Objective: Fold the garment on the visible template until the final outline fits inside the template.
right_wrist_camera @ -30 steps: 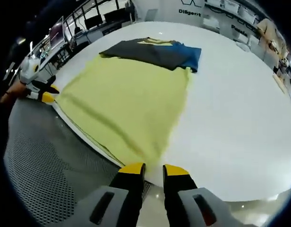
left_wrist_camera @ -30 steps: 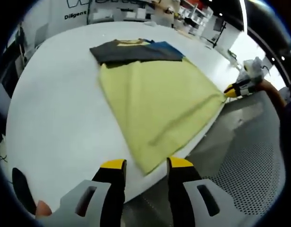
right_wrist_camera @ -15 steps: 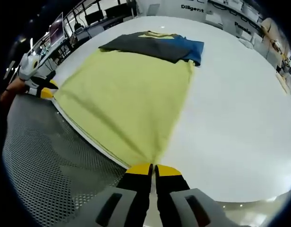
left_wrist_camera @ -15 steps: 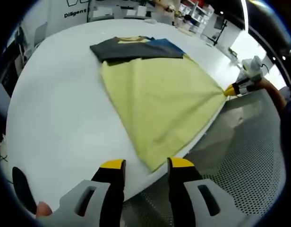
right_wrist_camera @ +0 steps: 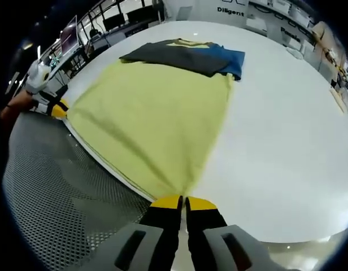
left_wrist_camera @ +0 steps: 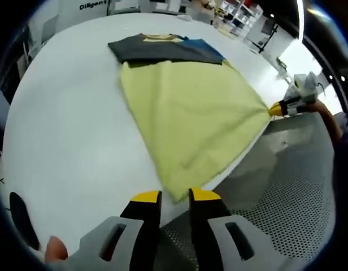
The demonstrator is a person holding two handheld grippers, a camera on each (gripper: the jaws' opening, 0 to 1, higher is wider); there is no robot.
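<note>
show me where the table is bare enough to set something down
Bare white table runs along the side of the yellow cloth away from the table's edge, and beyond the dark folded garment. Crowded: the near edge, where both grippers meet the cloth's corners.

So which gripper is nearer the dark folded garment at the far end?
No clear winner. The right gripper and left gripper each sit at a near corner of the yellow cloth, opposite the dark folded garment.
</note>
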